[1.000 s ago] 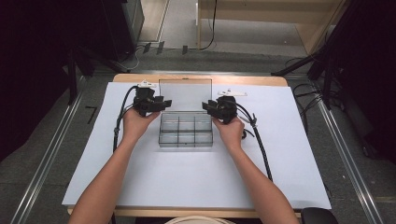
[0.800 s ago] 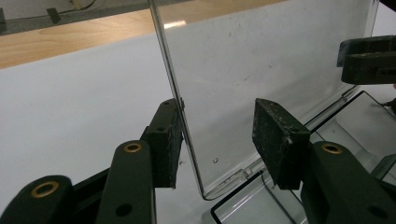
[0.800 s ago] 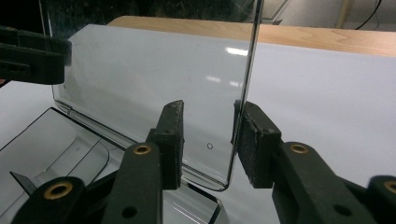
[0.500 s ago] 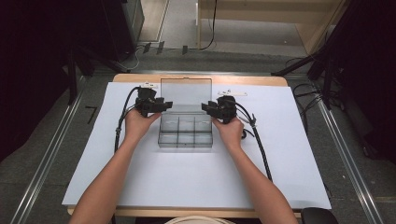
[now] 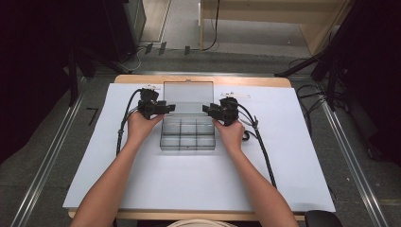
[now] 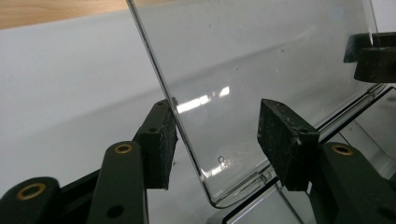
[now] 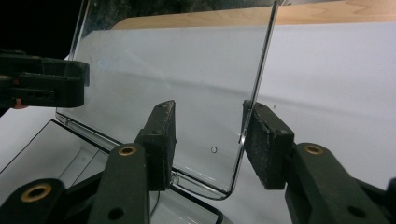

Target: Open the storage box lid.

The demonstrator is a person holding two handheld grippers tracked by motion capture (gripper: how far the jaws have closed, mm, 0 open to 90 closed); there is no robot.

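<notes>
white table (image 5: 142, 189), box lid (image 5: 188, 97) edges btwn both hand-held grippers' parted jaws

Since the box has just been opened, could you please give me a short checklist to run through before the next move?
1. Clear lid raised and leaning back: ok.
2. Left gripper just been opening, lid edge between the jaws, far pad off it: ok.
3. Right gripper just been opening, lid edge close by one pad: contact cannot tell.
4. Compartment box flat on the white sheet: ok.
5. Compartments empty: cannot tell.
</notes>
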